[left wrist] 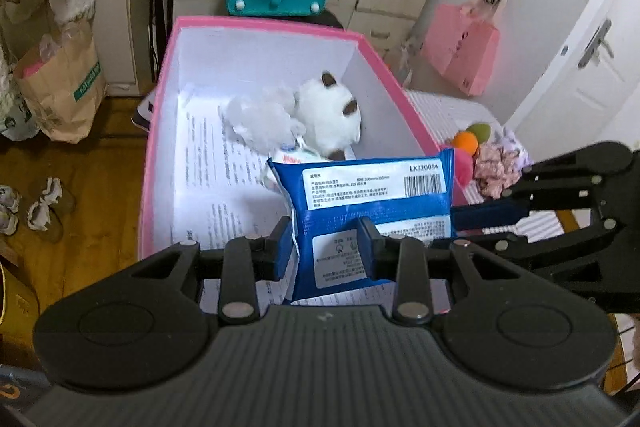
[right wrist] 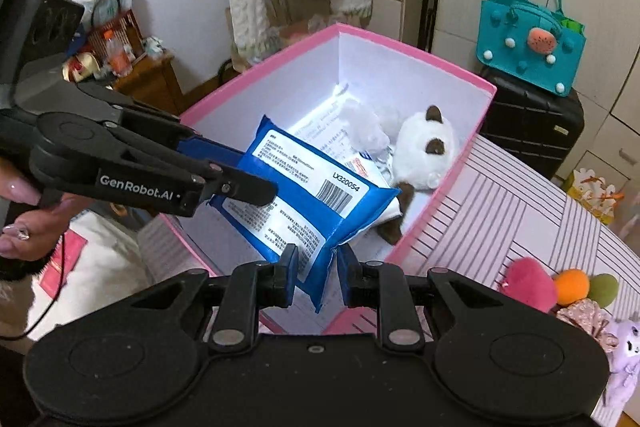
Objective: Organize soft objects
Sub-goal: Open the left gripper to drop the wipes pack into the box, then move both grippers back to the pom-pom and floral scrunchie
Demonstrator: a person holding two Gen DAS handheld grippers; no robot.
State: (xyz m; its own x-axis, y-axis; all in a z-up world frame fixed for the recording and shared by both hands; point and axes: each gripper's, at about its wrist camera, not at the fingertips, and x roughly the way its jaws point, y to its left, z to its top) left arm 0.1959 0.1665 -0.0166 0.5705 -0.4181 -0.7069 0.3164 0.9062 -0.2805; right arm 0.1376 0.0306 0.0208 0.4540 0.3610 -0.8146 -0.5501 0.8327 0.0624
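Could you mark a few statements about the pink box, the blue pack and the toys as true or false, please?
1. Both grippers, left gripper and right gripper, hold the blue pack. True.
2. The pink box is empty. False: a white plush toy lies inside.
3. The teal bag sits inside the box. False: it stands on a black suitcase.
4. Pom-poms lie outside the box. True.

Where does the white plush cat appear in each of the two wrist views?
Left wrist: the plush cat lies above centre, inside the pink box, near its right wall.
Right wrist: the plush cat lies right of centre, in the box's far right corner.
Shared landmark: the blue pack, just in front of the cat.
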